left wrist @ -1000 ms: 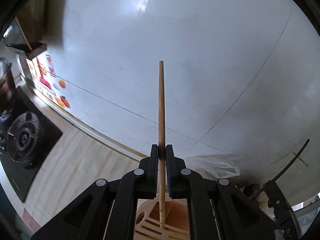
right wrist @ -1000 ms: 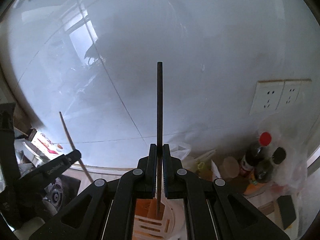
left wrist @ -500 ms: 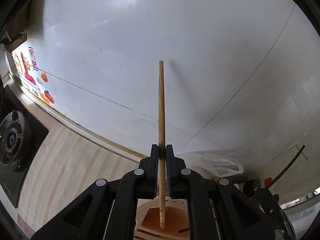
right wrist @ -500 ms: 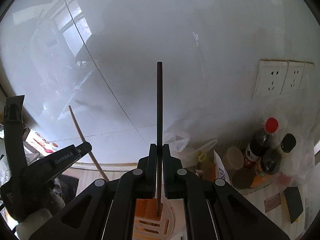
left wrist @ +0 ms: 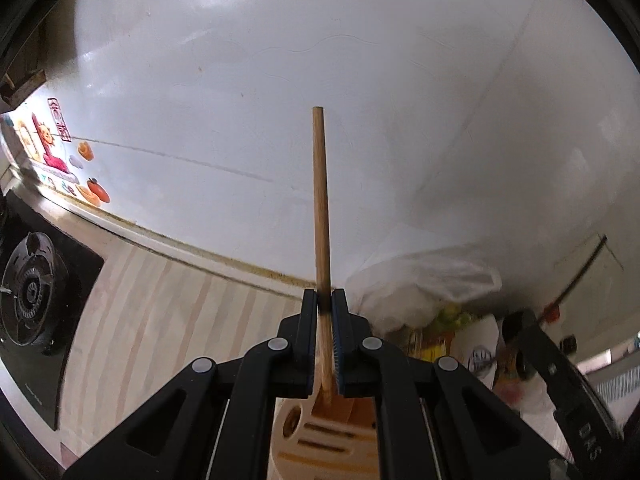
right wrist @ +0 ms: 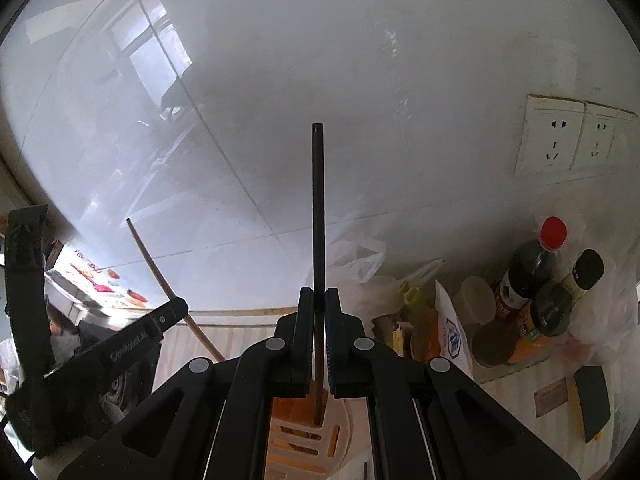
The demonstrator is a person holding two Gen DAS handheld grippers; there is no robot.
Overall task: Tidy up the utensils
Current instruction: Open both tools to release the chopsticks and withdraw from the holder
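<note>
Both my grippers have sunk toward the holder (left wrist: 320,432): left fingers (left wrist: 325,312) clamp the wooden stick (left wrist: 321,200), right fingers (right wrist: 319,308) the black stick (right wrist: 318,208); only the right view shows bottles (right wrist: 532,272).

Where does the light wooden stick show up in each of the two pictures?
Left wrist view: the wooden stick stands upright in the centre, clamped in the left gripper.
Right wrist view: it leans at lower left, held by that other gripper.
Shared landmark: the white plastic bag against the wall.
</note>
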